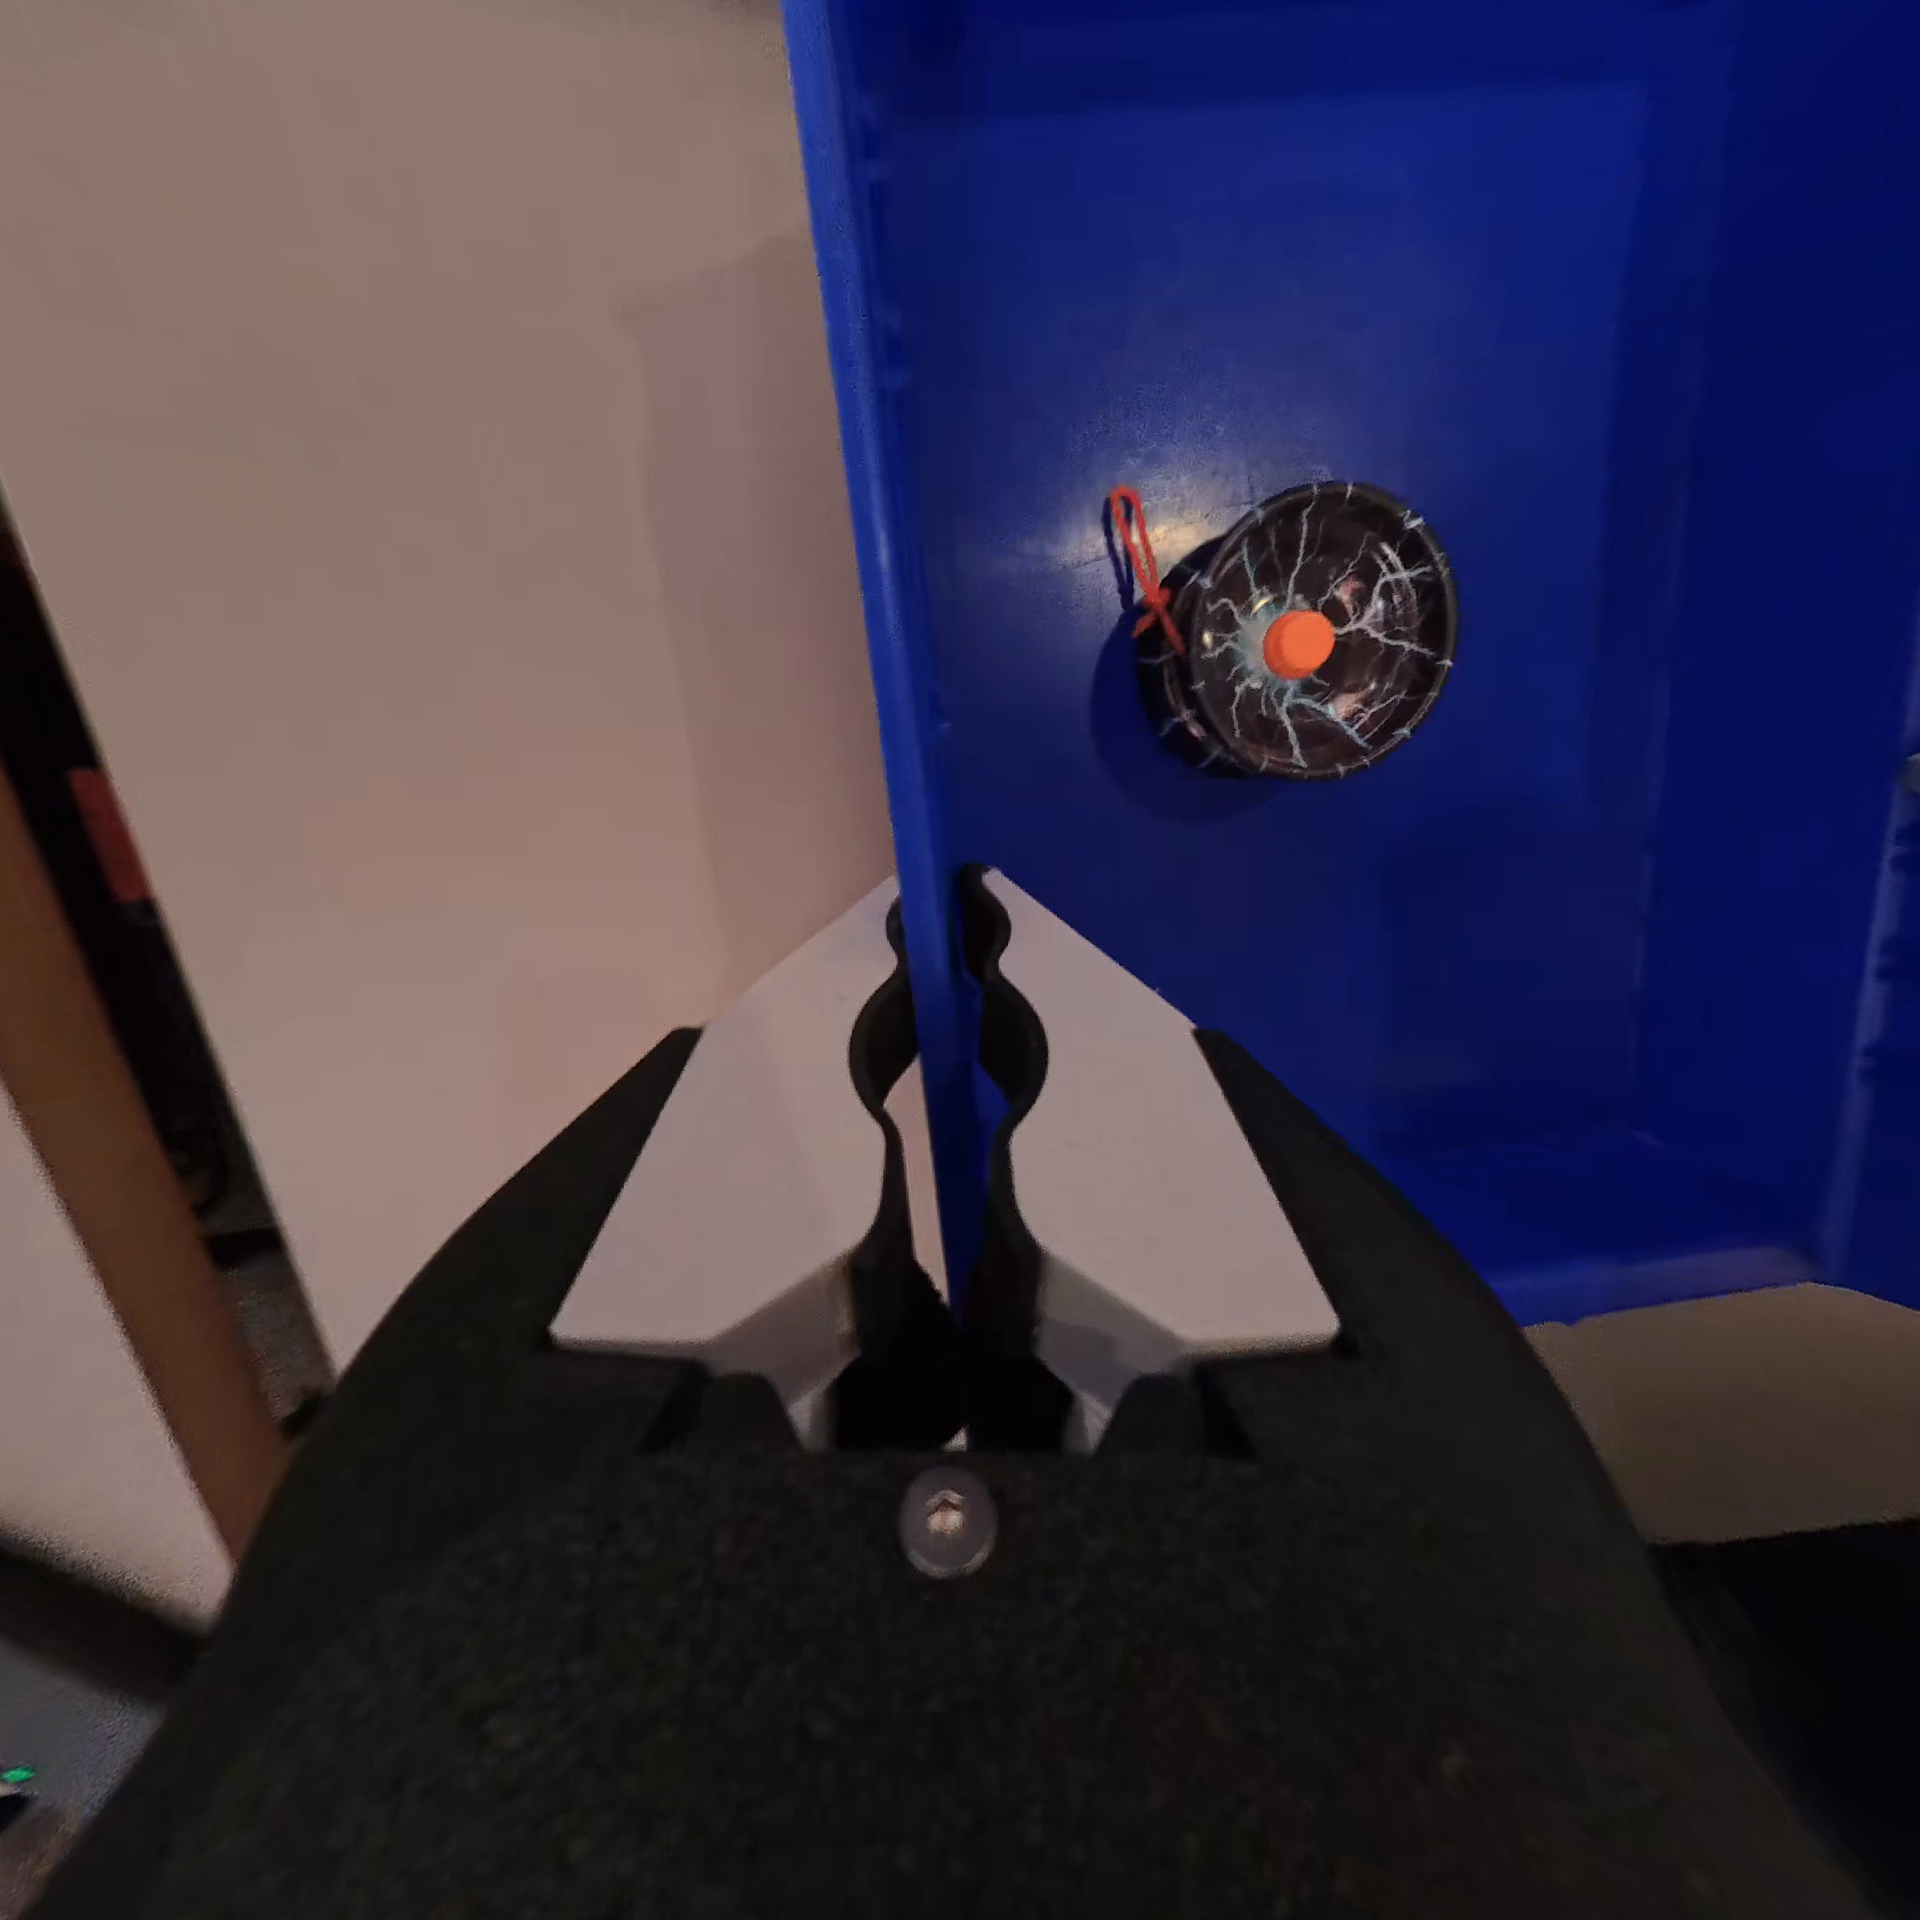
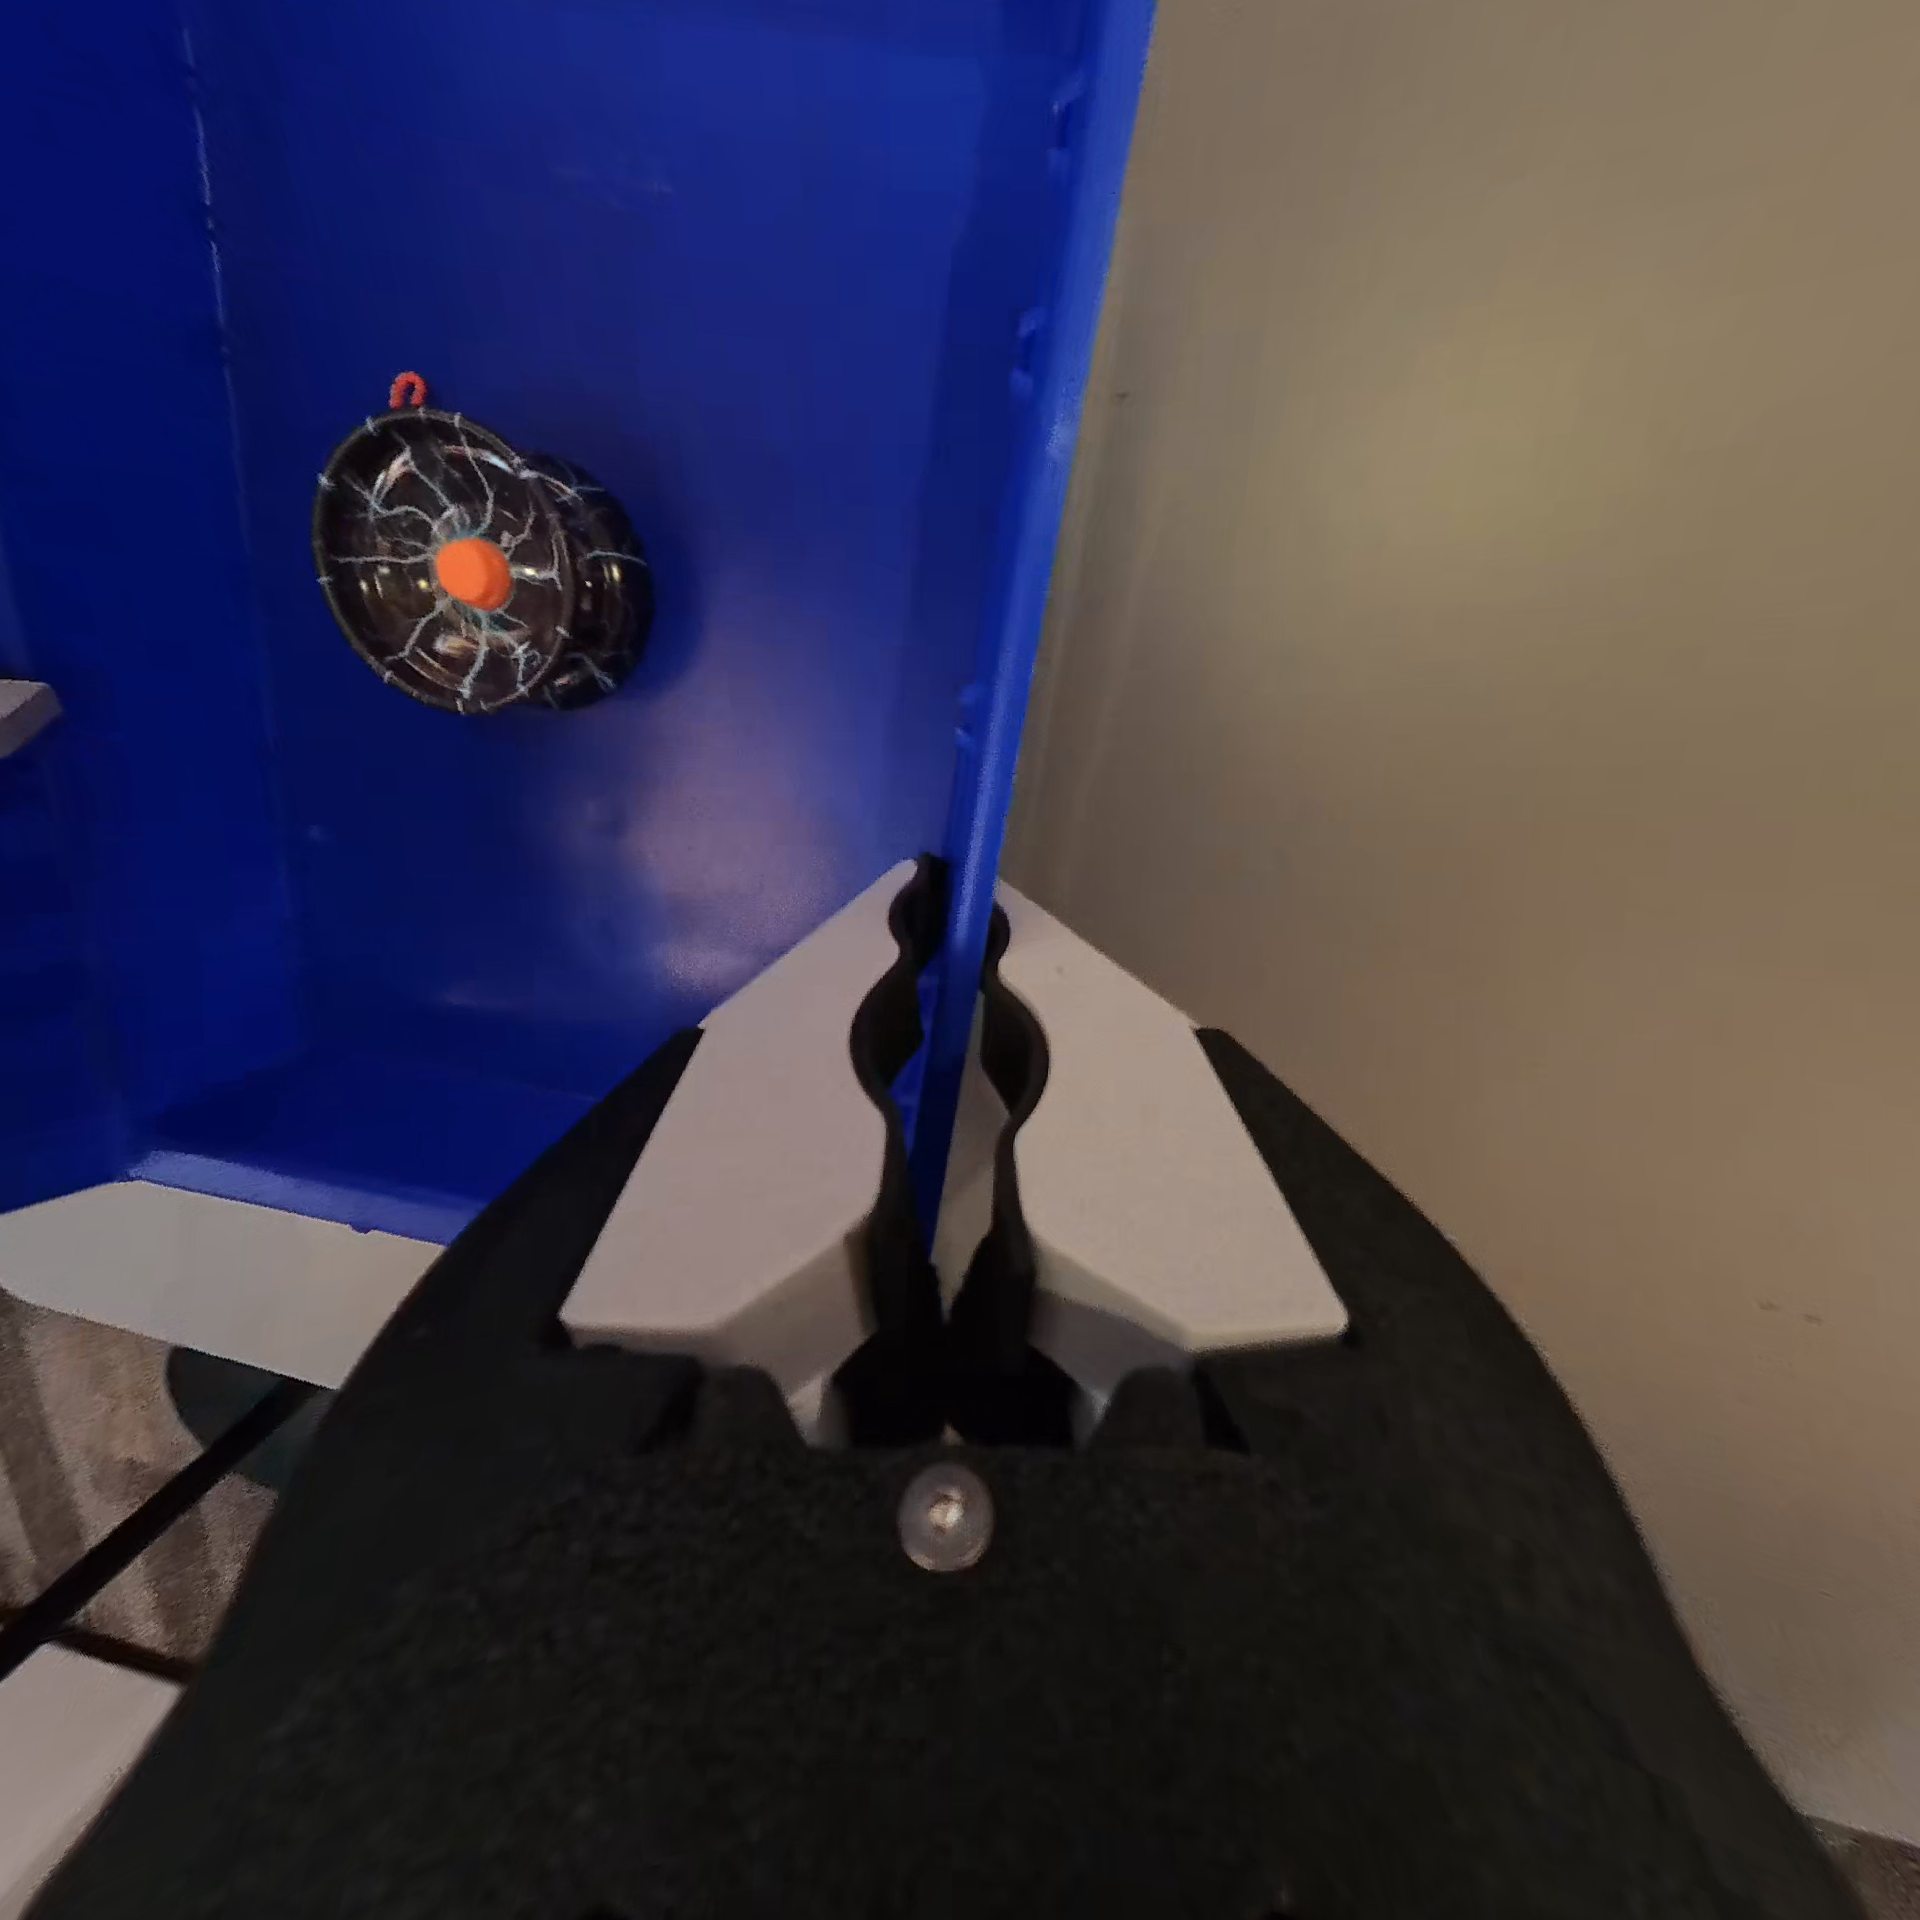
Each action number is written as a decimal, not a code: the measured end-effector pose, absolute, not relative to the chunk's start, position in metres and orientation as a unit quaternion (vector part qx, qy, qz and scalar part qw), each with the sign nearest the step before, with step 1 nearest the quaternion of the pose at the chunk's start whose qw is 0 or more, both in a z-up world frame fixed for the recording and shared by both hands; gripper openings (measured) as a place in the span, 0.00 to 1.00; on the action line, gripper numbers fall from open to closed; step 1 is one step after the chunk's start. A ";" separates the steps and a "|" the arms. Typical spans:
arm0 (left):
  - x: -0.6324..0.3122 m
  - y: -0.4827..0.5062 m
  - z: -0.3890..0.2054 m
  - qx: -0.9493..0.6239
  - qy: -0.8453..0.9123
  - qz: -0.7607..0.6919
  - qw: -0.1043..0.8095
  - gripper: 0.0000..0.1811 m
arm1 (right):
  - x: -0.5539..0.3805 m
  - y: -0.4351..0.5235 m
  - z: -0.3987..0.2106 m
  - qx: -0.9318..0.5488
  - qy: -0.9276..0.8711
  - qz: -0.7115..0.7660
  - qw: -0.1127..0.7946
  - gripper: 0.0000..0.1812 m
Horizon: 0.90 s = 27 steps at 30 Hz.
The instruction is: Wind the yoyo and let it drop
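Note:
A black yoyo (image 1: 1314,634) with pale crackle lines and an orange hub lies on the floor of a blue bin (image 1: 1351,987). Its red string loop (image 1: 1132,551) sticks out beside it, the string wound in. My left gripper (image 1: 935,904) is shut on the bin's left wall. In the right wrist view the yoyo (image 2: 473,577) lies in the bin (image 2: 623,831), with a bit of red string (image 2: 410,388) above it. My right gripper (image 2: 961,894) is shut on the bin's right wall.
A white table (image 1: 468,520) lies under the bin. A brown strip and dark items (image 1: 104,935) run along the left. A grey part (image 2: 21,712) sticks into the bin's left edge. A black cable (image 2: 125,1527) crosses grey carpet below. One gripper's finger ends stand about 20 cm off the other's.

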State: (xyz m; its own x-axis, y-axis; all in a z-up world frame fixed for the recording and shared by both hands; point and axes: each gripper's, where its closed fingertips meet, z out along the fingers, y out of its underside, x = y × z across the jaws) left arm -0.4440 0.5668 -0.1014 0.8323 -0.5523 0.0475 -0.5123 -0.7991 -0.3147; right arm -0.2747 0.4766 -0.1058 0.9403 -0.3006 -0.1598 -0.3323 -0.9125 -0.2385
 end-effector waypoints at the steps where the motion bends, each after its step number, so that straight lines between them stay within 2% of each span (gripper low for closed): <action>1: -0.457 0.572 -0.107 -0.946 0.286 -0.061 0.141 0.01 | -0.288 0.482 -0.109 -0.977 0.164 0.061 0.126 0.02; 8: -0.506 0.566 -0.144 -0.945 0.306 -0.054 0.098 0.02 | -0.336 0.478 -0.138 -0.979 0.168 0.067 0.094 0.04; 10: -0.511 0.567 -0.141 -0.946 0.305 -0.044 0.104 0.12 | -0.340 0.475 -0.135 -0.976 0.164 0.101 0.104 0.07; 14: -0.530 0.576 -0.105 -0.937 0.317 0.011 0.148 0.24 | -0.336 0.462 -0.102 -0.965 0.134 0.184 0.134 0.13; 18: -0.535 0.574 -0.034 -0.905 0.349 0.055 0.237 0.21 | -0.304 0.448 -0.032 -0.934 0.099 0.252 0.233 0.17; 22: -0.528 0.572 0.088 -0.844 0.343 0.108 0.397 0.22 | -0.232 0.426 0.070 -0.891 0.053 0.233 0.387 0.17; 24: -0.520 0.565 0.160 -0.808 0.316 0.119 0.483 0.30 | -0.190 0.410 0.123 -0.873 0.035 0.180 0.452 0.17; 26: -0.508 0.552 0.214 -0.791 0.287 0.102 0.531 0.44 | -0.151 0.392 0.179 -0.848 0.016 0.124 0.515 0.21; 27: -0.500 0.543 0.229 -0.793 0.279 0.082 0.535 0.45 | -0.133 0.381 0.202 -0.838 0.006 0.093 0.538 0.23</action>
State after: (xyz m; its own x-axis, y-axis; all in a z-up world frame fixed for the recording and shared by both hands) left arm -0.4998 0.5427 0.2295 0.8306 -0.3550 -0.4291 -0.5310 -0.2724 -0.8024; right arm -0.1330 0.3811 0.2020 0.9826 0.0898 -0.1627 -0.1105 -0.4214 -0.9001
